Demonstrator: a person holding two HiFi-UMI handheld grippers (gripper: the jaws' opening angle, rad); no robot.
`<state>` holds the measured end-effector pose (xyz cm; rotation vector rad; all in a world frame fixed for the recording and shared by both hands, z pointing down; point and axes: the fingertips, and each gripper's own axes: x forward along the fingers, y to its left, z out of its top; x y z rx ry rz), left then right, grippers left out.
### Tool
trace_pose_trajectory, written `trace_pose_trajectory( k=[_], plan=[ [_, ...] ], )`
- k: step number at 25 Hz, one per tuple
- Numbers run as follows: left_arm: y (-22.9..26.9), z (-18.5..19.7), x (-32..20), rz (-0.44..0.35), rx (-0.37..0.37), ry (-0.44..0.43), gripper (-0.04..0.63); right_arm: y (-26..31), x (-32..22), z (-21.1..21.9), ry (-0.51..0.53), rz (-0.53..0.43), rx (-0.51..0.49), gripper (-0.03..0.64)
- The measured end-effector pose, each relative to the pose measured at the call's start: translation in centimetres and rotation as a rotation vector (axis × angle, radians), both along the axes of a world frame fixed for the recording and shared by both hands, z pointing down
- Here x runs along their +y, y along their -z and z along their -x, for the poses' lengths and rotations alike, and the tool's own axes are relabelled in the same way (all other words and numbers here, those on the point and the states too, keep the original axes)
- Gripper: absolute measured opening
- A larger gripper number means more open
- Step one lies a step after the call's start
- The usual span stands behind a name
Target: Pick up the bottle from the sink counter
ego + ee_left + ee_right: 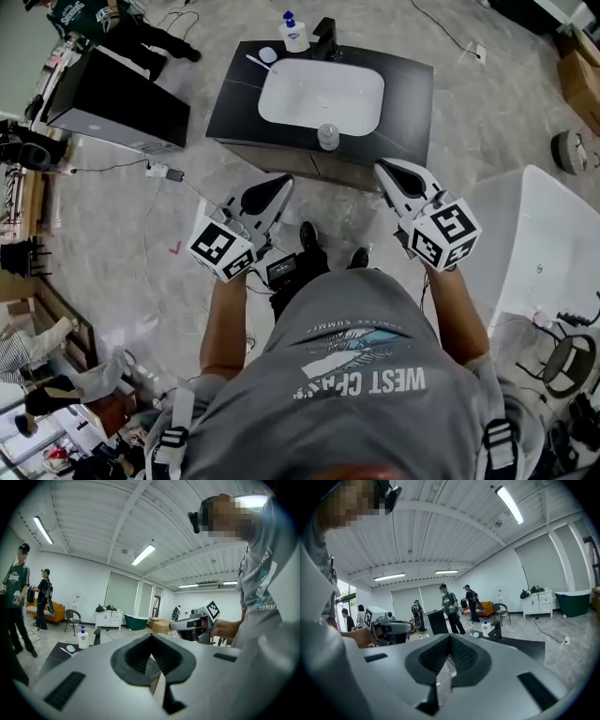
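Observation:
A white pump bottle with a blue cap (293, 35) stands at the back of the black sink counter (412, 103), beside the black faucet (325, 37). A small clear round container (328, 137) sits at the front rim of the white basin (322, 94). My left gripper (279, 184) and right gripper (386, 169) are held in the air short of the counter's front edge, both shut and empty. The left gripper view shows the pump bottle (83, 638) far off past the shut left gripper (151, 641). The right gripper view shows it (485, 629) beyond the shut right gripper (450, 641).
A small white dish (268, 55) and a thin white stick lie left of the pump bottle. A black cabinet (112, 98) stands to the left, a white bathtub (539, 244) to the right. A power strip (164, 172) and cables lie on the floor. People (450, 604) stand in the background.

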<state>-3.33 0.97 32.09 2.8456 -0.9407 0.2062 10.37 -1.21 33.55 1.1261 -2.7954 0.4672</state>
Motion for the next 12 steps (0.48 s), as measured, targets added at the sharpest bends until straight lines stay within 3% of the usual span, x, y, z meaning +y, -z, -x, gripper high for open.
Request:
trace_pose_trajectory(
  k=[12],
  plan=[
    [-1.0,-0.3,-8.8,0.015,0.011,-0.231,0.002,-0.9,-4.9,1.3,-0.187,0.041,0.03,0.002]
  ],
)
